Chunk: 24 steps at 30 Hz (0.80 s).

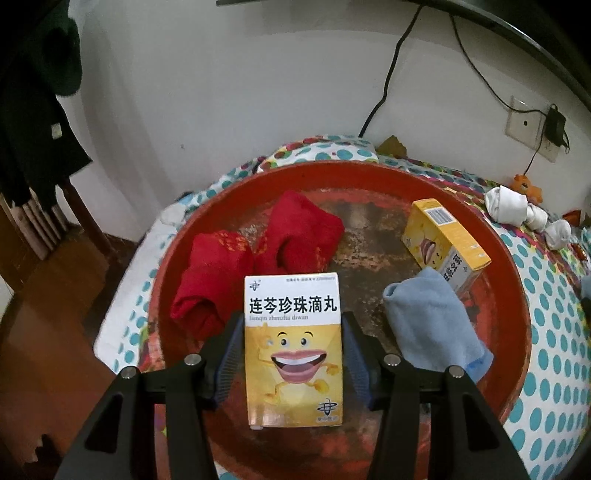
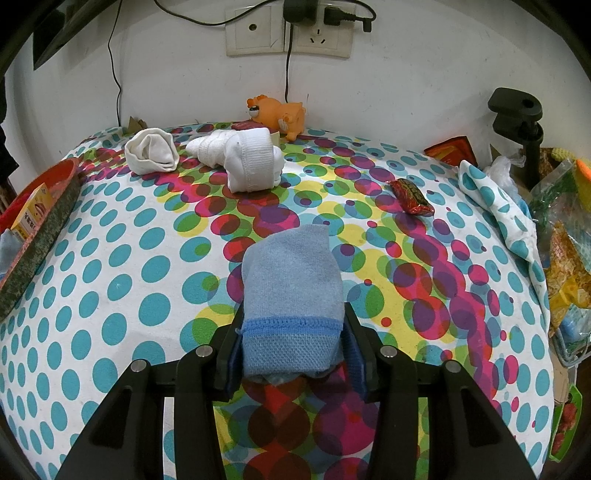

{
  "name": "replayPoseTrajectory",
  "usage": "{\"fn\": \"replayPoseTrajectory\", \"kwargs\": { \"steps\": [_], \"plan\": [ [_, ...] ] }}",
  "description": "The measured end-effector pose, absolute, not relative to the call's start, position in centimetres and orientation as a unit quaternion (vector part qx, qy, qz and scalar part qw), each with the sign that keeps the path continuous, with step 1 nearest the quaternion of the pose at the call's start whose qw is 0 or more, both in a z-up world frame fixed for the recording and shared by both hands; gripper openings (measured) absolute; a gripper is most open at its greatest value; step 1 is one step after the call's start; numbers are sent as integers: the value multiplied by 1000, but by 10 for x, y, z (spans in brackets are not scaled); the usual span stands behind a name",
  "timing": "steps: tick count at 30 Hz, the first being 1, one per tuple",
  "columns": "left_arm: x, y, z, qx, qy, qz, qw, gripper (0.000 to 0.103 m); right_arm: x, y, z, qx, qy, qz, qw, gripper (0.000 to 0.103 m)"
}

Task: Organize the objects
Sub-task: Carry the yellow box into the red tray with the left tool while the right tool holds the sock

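Observation:
My left gripper is shut on a yellow and white medicine box and holds it above a round red tray. In the tray lie two red socks, a blue sock and a second yellow box. My right gripper is shut on a rolled blue sock above the dotted tablecloth. The tray's rim shows at the left edge of the right wrist view.
Two rolled white socks and an orange toy lie at the back of the table near the wall sockets. A red snack packet lies to the right. Bags and a black clamp crowd the right edge.

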<state>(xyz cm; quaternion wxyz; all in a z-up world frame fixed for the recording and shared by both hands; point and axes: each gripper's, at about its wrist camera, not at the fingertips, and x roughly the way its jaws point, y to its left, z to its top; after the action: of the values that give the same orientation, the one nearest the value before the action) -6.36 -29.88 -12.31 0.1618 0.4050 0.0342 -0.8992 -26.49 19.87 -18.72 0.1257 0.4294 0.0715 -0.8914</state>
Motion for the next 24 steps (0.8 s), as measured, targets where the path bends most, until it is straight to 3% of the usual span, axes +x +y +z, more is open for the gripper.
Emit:
{"fn": "replayPoseTrajectory", "kwargs": {
  "steps": [10,16,24],
  "plan": [
    [-24,-287,-106,340,32,-920,192,53,-265,201,-186,429,76,-892,123,43],
    [-27,-278,-108,354,33,-924,142,56,-265,198,-187,426,87,-893,118,43],
    [-27,-288,-109,362,54,-919,151,56,-264,203,-186,420,106,-895,109,43]
  ]
}}
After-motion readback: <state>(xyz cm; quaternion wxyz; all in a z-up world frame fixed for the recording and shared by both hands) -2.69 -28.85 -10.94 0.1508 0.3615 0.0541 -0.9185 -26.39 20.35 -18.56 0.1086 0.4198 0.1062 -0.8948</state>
